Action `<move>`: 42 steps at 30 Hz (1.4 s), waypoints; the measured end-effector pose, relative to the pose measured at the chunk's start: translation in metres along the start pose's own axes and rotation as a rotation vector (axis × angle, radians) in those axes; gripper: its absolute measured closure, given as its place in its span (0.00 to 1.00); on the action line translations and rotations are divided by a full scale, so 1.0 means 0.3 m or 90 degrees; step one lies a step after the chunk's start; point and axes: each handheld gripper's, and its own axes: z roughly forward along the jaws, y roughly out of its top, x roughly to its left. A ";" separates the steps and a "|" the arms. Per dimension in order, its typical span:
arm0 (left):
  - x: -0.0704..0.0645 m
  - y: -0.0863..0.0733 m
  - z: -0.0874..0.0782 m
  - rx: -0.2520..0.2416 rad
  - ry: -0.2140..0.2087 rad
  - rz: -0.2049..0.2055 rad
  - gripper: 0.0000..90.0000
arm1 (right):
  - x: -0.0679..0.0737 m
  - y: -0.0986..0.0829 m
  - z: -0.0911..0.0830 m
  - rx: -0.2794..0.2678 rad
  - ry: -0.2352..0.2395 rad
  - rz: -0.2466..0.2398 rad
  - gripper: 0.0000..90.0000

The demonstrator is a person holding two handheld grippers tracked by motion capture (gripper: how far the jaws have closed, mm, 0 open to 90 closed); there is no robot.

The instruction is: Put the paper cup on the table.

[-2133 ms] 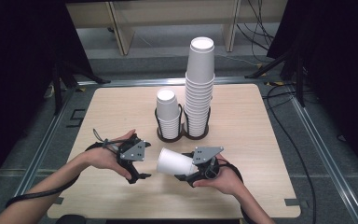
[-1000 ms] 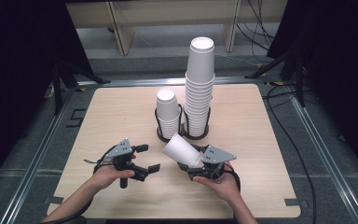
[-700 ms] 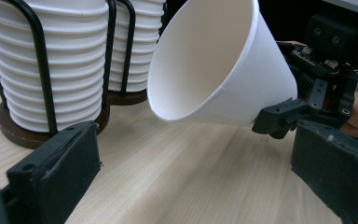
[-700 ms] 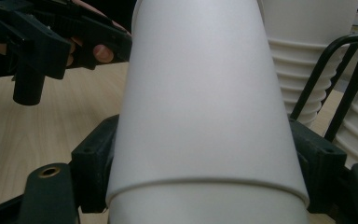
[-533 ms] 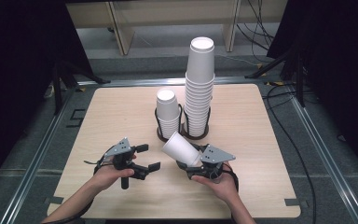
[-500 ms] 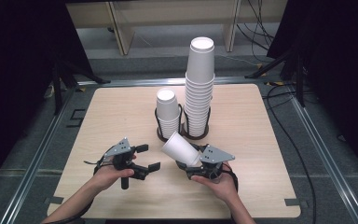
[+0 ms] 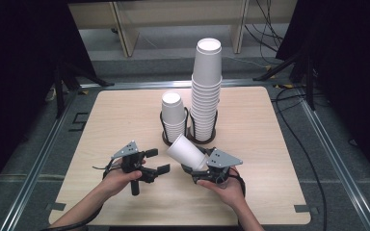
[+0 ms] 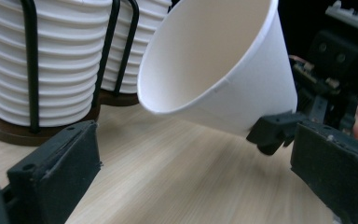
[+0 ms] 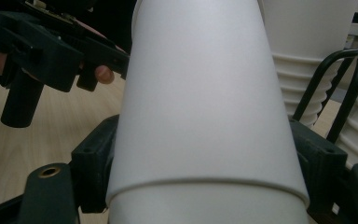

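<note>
A single white paper cup is tilted mouth up and to the left, above the table's front middle. My right gripper is shut on its lower part, and in the right gripper view the cup sits between the two black jaws. My left gripper stands open just left of the cup with nothing in it. In the left gripper view the cup's open mouth faces the camera above the spread jaws, apart from them. The right gripper shows behind the cup there.
A short stack of white cups and a tall stack stand in a black wire holder on a dark base at the table's middle. The wooden table has bare room on both sides.
The left gripper has come nearer the front edge and opened. The right gripper has tipped the cup from lying sideways to mouth up-left. In the last half second nothing has visibly moved.
</note>
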 end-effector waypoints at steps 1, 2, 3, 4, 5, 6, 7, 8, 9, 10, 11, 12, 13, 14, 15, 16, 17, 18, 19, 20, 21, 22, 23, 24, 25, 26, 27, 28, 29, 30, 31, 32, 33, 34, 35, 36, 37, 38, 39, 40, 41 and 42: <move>0.001 -0.001 0.006 -0.012 -0.012 -0.008 0.01 | 0.000 0.001 0.000 -0.005 -0.003 -0.010 0.27; -0.002 0.000 0.007 -0.012 -0.009 -0.012 0.01 | 0.010 -0.001 0.001 -0.003 0.006 0.012 0.27; -0.002 0.000 0.007 -0.012 -0.009 -0.012 0.02 | 0.010 -0.001 0.001 -0.003 0.006 0.012 0.27; -0.002 -0.002 0.009 -0.015 -0.017 -0.011 0.02 | 0.013 0.001 -0.001 0.004 -0.005 0.007 0.27; -0.004 -0.003 0.010 -0.015 -0.020 -0.012 0.02 | 0.013 0.002 0.002 -0.004 -0.011 -0.008 0.27; -0.007 -0.003 0.012 -0.017 -0.024 -0.016 0.02 | 0.021 0.000 0.009 -0.009 0.003 0.011 0.27; -0.007 -0.003 0.012 -0.017 -0.024 -0.016 0.02 | 0.021 0.000 0.009 -0.009 0.003 0.011 0.27; -0.008 -0.003 0.012 -0.017 -0.027 -0.015 0.02 | 0.020 0.002 0.013 -0.006 0.005 0.004 0.27; -0.009 -0.003 0.014 -0.018 -0.026 -0.018 0.02 | 0.020 0.002 0.013 -0.006 0.005 0.004 0.27; -0.010 -0.002 0.013 -0.009 -0.019 -0.021 0.02 | 0.020 0.003 0.014 -0.002 0.004 0.002 0.27; -0.009 -0.003 0.017 -0.010 -0.023 -0.027 0.02 | 0.015 0.005 0.015 -0.005 -0.006 -0.018 0.27; -0.008 -0.004 0.022 -0.010 -0.023 -0.033 0.02 | 0.017 0.006 0.019 -0.008 0.000 -0.012 0.27; -0.008 -0.004 0.022 -0.010 -0.023 -0.033 0.02 | 0.017 0.006 0.019 -0.008 0.000 -0.012 0.27; -0.009 -0.005 0.027 -0.016 -0.028 -0.042 0.02 | 0.020 0.006 0.021 -0.009 0.006 -0.004 0.27; -0.007 -0.004 0.028 -0.012 -0.028 -0.043 0.02 | 0.021 0.007 0.021 -0.010 0.008 -0.002 0.27; -0.007 -0.005 0.032 -0.015 -0.030 -0.052 0.02 | 0.021 0.007 0.020 -0.014 0.007 -0.002 0.27; -0.007 -0.005 0.034 -0.016 -0.032 -0.055 0.02 | 0.021 0.007 0.020 -0.014 0.007 -0.002 0.27; -0.007 -0.005 0.040 -0.015 -0.032 -0.063 0.03 | 0.017 0.008 0.019 -0.015 0.000 -0.019 0.27; -0.007 -0.005 0.040 -0.015 -0.032 -0.063 0.03 | 0.017 0.008 0.019 -0.015 0.000 -0.019 0.27; -0.007 -0.006 0.045 -0.018 -0.038 -0.067 0.03 | 0.017 0.007 0.019 -0.016 0.004 -0.019 0.27; -0.009 -0.005 0.047 -0.018 -0.038 -0.070 0.03 | 0.022 0.008 0.017 -0.006 -0.004 -0.014 0.27; -0.008 -0.006 0.051 -0.021 -0.044 -0.069 0.03 | 0.022 0.008 0.017 -0.006 -0.004 -0.014 0.27; -0.010 -0.005 0.053 -0.017 -0.039 -0.068 0.03 | 0.025 0.008 0.015 -0.002 -0.006 -0.008 0.27; -0.012 -0.005 0.056 -0.014 -0.037 -0.063 0.03 | 0.024 0.009 0.016 -0.004 -0.008 -0.012 0.27; -0.013 -0.005 0.061 -0.016 -0.042 -0.063 0.03 | 0.024 0.009 0.017 -0.005 -0.008 -0.013 0.27; -0.013 -0.004 0.062 -0.016 -0.041 -0.064 0.03 | 0.024 0.009 0.017 -0.006 -0.008 -0.013 0.27; -0.013 -0.004 0.065 -0.019 -0.044 -0.066 0.03 | 0.027 0.008 0.018 -0.004 -0.003 -0.003 0.27; -0.014 -0.003 0.065 -0.018 -0.040 -0.067 0.03 | 0.026 0.007 0.021 -0.010 0.003 -0.003 0.27; -0.013 -0.001 0.066 -0.021 -0.040 -0.071 0.03 | 0.024 0.009 0.017 -0.006 -0.008 -0.013 0.27; -0.013 0.000 0.067 -0.024 -0.040 -0.074 0.03 | 0.027 0.008 0.017 -0.004 -0.004 -0.005 0.27; -0.013 0.002 0.067 -0.025 -0.040 -0.078 0.03 | 0.027 0.009 0.017 -0.005 -0.004 -0.006 0.27; -0.013 0.004 0.067 -0.026 -0.040 -0.080 0.03 | 0.027 0.009 0.016 -0.004 -0.004 -0.003 0.27; -0.014 0.005 0.068 -0.028 -0.039 -0.081 0.03 | 0.023 0.010 0.017 -0.010 -0.006 -0.014 0.27; -0.014 0.006 0.069 -0.030 -0.039 -0.084 0.03 | 0.023 0.010 0.019 -0.014 -0.004 -0.015 0.27; -0.013 0.007 0.070 -0.031 -0.039 -0.085 0.03 | 0.023 0.010 0.019 -0.015 -0.005 -0.014 0.27; -0.013 0.007 0.070 -0.031 -0.039 -0.085 0.03 | 0.023 0.010 0.019 -0.016 -0.005 -0.015 0.27; -0.012 0.006 0.072 -0.032 -0.041 -0.089 0.03 | 0.024 0.010 0.019 -0.017 -0.003 -0.010 0.27; -0.011 0.005 0.072 -0.032 -0.040 -0.093 0.04 | 0.025 0.011 0.017 -0.012 -0.007 -0.010 0.27; -0.011 0.006 0.073 -0.032 -0.039 -0.098 0.04 | 0.024 0.011 0.015 -0.009 -0.011 -0.012 0.27; -0.009 0.005 0.075 -0.036 -0.043 -0.104 0.04 | 0.024 0.011 0.015 -0.010 -0.011 -0.011 0.27; -0.009 0.005 0.075 -0.036 -0.043 -0.104 0.04 | 0.024 0.011 0.015 -0.010 -0.011 -0.011 0.27; -0.008 0.005 0.077 -0.039 -0.044 -0.111 0.04 | 0.023 0.012 0.015 -0.008 -0.009 -0.011 0.27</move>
